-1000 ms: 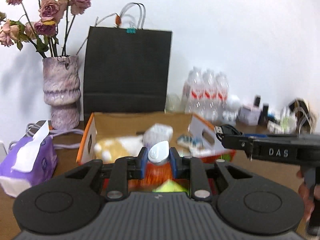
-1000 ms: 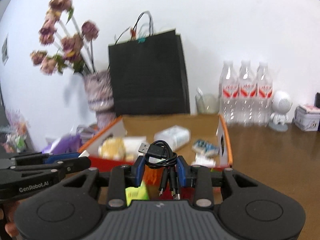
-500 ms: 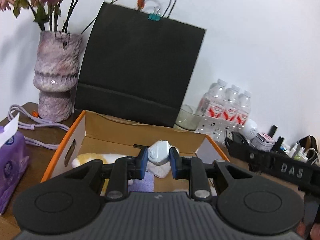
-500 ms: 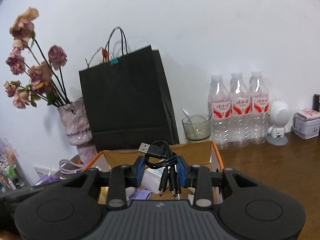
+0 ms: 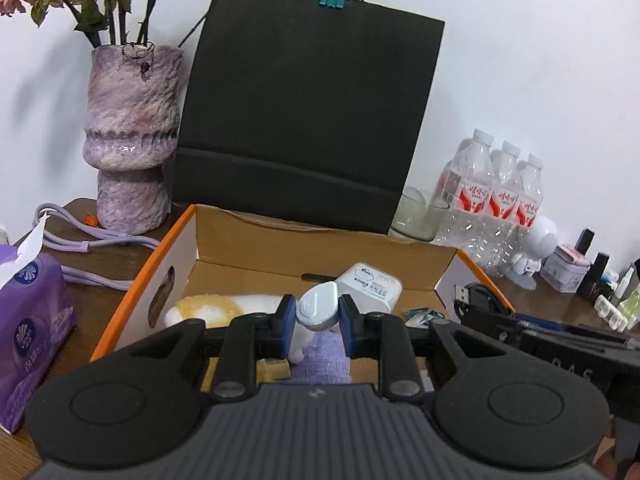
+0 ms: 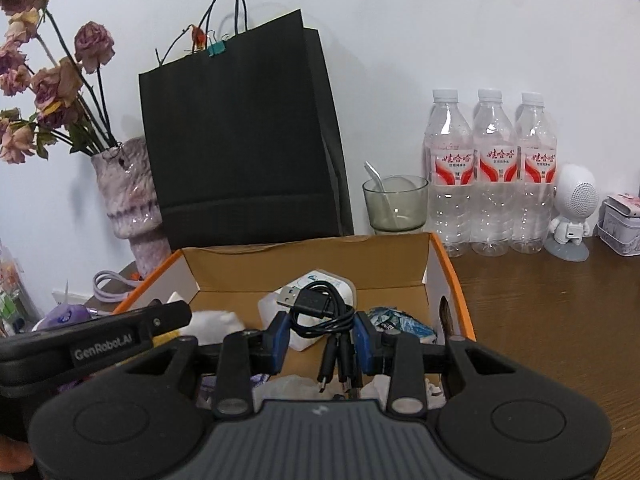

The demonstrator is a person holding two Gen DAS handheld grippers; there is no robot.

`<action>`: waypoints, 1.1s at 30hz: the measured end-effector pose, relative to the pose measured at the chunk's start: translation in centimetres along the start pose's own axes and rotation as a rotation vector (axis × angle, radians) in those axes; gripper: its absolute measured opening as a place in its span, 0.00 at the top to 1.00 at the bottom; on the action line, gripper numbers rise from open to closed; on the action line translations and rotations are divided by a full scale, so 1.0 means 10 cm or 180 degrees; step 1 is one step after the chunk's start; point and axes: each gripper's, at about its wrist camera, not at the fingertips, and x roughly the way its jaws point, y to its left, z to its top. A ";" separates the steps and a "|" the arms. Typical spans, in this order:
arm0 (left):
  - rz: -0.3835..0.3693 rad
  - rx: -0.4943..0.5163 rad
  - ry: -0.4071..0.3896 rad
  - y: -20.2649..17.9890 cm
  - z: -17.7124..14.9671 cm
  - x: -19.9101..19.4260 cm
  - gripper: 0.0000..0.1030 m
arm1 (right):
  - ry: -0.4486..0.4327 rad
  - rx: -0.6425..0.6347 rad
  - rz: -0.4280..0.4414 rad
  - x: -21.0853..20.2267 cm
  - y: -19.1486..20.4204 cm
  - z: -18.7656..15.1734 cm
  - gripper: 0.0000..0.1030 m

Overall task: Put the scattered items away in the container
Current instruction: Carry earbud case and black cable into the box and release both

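Backdrop: white wall behind a brown desk (image 6: 560,300); a black paper bag (image 5: 304,120) and a purple vase (image 5: 128,140) stand just behind the box, water bottles (image 6: 492,168) to its right.
Container: open cardboard box (image 5: 320,248) with orange edges, already holding a white packet (image 5: 370,286), a yellow-and-white plush (image 5: 216,308) and a purple cloth, so part of the tidying looks done.
Left gripper (image 5: 319,316): clamped on a small grey-white clip-like piece (image 5: 318,310), held above the box interior, likely so it falls inside when let go.
Right gripper (image 6: 320,332): clamped on a coiled black USB cable (image 6: 320,308), plugs dangling over the box for the same reason.
Stage: both items poised over the container, release not yet made.
Risk: loose cable ends could catch the box edge.
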 end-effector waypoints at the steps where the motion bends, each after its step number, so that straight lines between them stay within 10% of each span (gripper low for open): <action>1: 0.0014 0.0024 0.0000 -0.01 0.00 0.00 0.77 | -0.0004 -0.0001 -0.0004 0.00 0.00 0.00 0.68; 5: 0.0125 0.0110 -0.0020 -0.04 -0.01 0.00 0.71 | 0.0004 0.0050 -0.0017 0.00 -0.05 0.01 0.67; 6: 0.0164 0.0104 -0.0025 -0.04 -0.01 0.00 0.54 | 0.0034 0.0075 -0.0019 0.01 -0.07 0.02 0.64; 7: 0.0227 0.0083 -0.0042 -0.03 -0.01 0.00 0.25 | 0.0082 0.0108 -0.0018 0.03 -0.09 0.02 0.44; 9: 0.0462 0.0004 -0.0141 -0.01 0.00 -0.03 0.00 | 0.0154 0.0170 -0.0019 0.04 -0.11 0.03 0.02; 33: 0.0523 0.0061 -0.0167 -0.05 0.01 -0.08 0.00 | 0.0142 0.0219 -0.0074 -0.01 -0.16 0.08 0.00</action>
